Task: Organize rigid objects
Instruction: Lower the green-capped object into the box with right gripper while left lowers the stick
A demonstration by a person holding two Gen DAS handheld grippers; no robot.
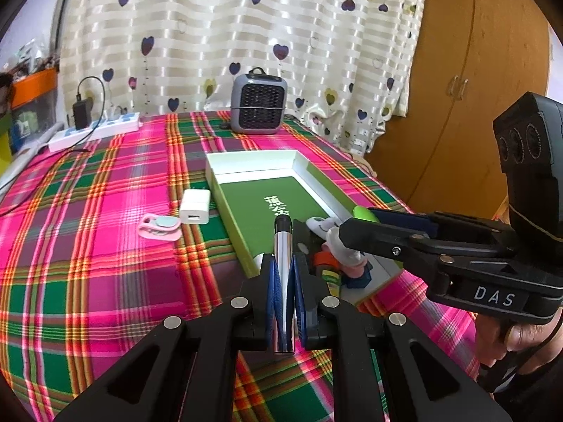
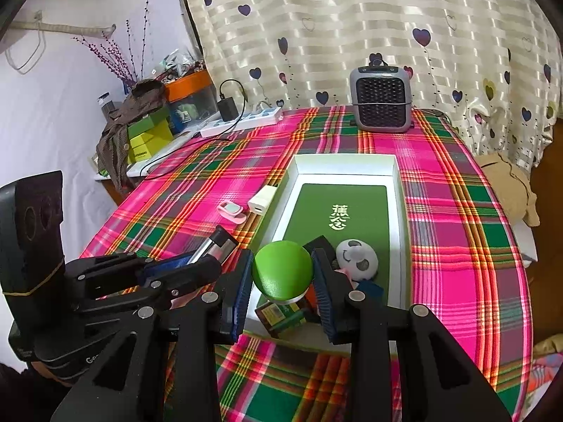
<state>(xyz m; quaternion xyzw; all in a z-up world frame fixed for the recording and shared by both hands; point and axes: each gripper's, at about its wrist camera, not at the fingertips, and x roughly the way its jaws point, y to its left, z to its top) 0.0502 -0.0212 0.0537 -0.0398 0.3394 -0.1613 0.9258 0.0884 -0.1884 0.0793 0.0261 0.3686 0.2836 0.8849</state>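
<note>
The left tongs (image 1: 284,277) are pinching a silver cylinder with a black tip (image 1: 283,242) between their blue pads, the cylinder pointing toward twelve o'clock in the left wrist view and hanging over the near left edge of the white box (image 1: 253,165). In the right wrist view the same cylinder (image 2: 218,244) is showing at nine o'clock of the green object, angled up toward one o'clock.

The right tongs (image 2: 282,274) are gripping a round green object (image 2: 282,269) with a pale rim underneath, holding it above the near end of the box (image 2: 346,160). From the left wrist view the right tongs (image 1: 355,225) are reaching in from three o'clock, with only a sliver of the green object (image 1: 364,213) peeking past the black fingers.

The box is lying on the plaid worktop (image 2: 211,183), its floor a green panel with white characters (image 2: 339,216). At its near end a white panda-face toy (image 2: 356,255) is resting at three o'clock of the green object, and a small dark printed carton (image 2: 281,316) is sitting at six o'clock of it; other small items there are too hidden to name.

Outside the box, at its nine o'clock, a white charger cube (image 1: 194,206) is sitting just beside the wall, with a pink clip-like gadget (image 1: 159,227) near it at eight o'clock. A grey heater-like appliance (image 1: 258,103) is standing at the far edge at twelve o'clock, and a white power strip (image 1: 95,132) with a black adapter plugged in is lying at ten o'clock.
</note>
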